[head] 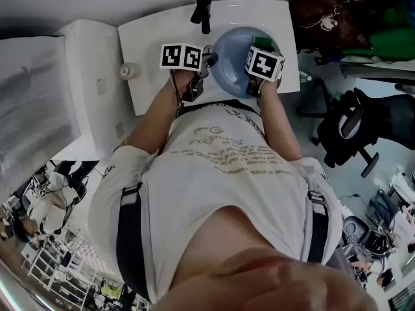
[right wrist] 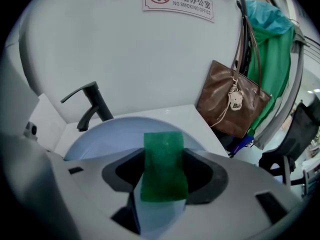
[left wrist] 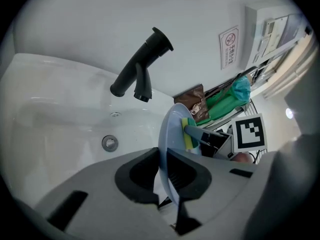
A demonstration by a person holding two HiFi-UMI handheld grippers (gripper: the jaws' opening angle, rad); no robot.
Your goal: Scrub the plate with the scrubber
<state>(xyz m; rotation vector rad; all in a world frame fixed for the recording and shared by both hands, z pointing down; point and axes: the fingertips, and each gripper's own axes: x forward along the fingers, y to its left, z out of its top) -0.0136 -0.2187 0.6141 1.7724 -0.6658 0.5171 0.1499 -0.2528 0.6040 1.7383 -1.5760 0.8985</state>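
Pinching the pale blue plate (left wrist: 171, 129) by its rim, left gripper (left wrist: 164, 176) jaws nearly together, green scrubber (right wrist: 163, 164) clamped in the right gripper (right wrist: 162, 180) and pressed against the plate's face, white sink (left wrist: 60, 119) beneath both grippers, black faucet (left wrist: 142, 66) just beyond them.

**Legible signage on the wall behind the sink**
A white sign (right wrist: 178, 3) on the wall (right wrist: 125, 59) reads "无烟办公室 NO SMOKING OFFICE" beside a red prohibition symbol; the shirt (head: 220, 149) print cannot be read.
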